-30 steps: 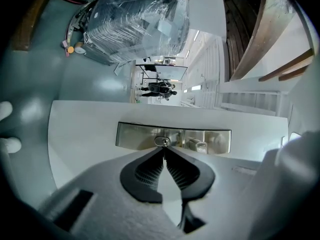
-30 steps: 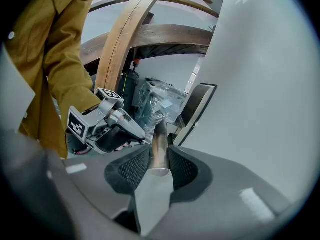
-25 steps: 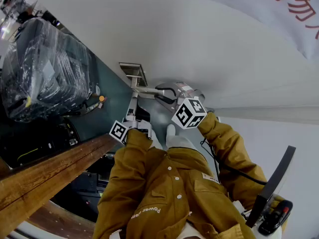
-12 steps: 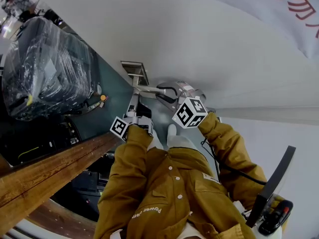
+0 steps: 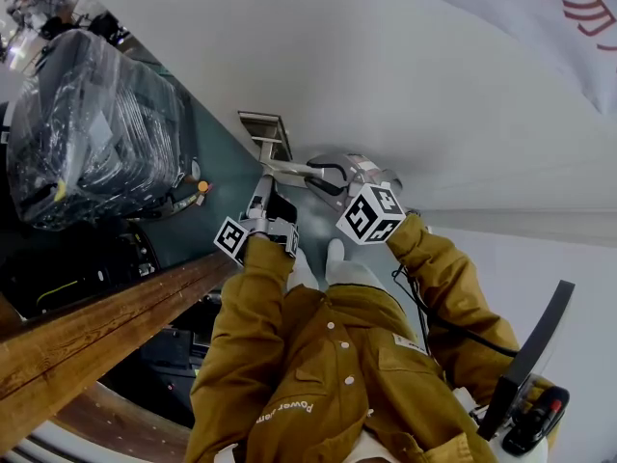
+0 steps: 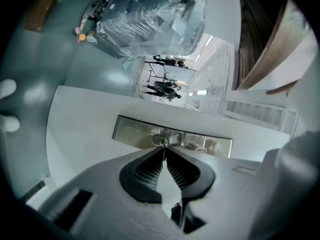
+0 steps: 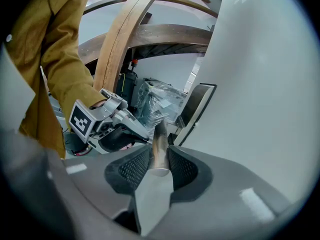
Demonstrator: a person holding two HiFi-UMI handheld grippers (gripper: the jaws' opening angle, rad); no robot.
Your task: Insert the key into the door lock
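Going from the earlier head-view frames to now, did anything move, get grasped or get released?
No clear change; only the head view itself drifts a little. The left gripper stays shut on the key, its tip at the lock plate. The right gripper stays clamped on the door handle.

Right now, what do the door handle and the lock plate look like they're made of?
The door handle is probably satin metal: silvery-grey with a soft lengthwise sheen. The lock plate is probably polished metal, since it shows mirror-like reflections.
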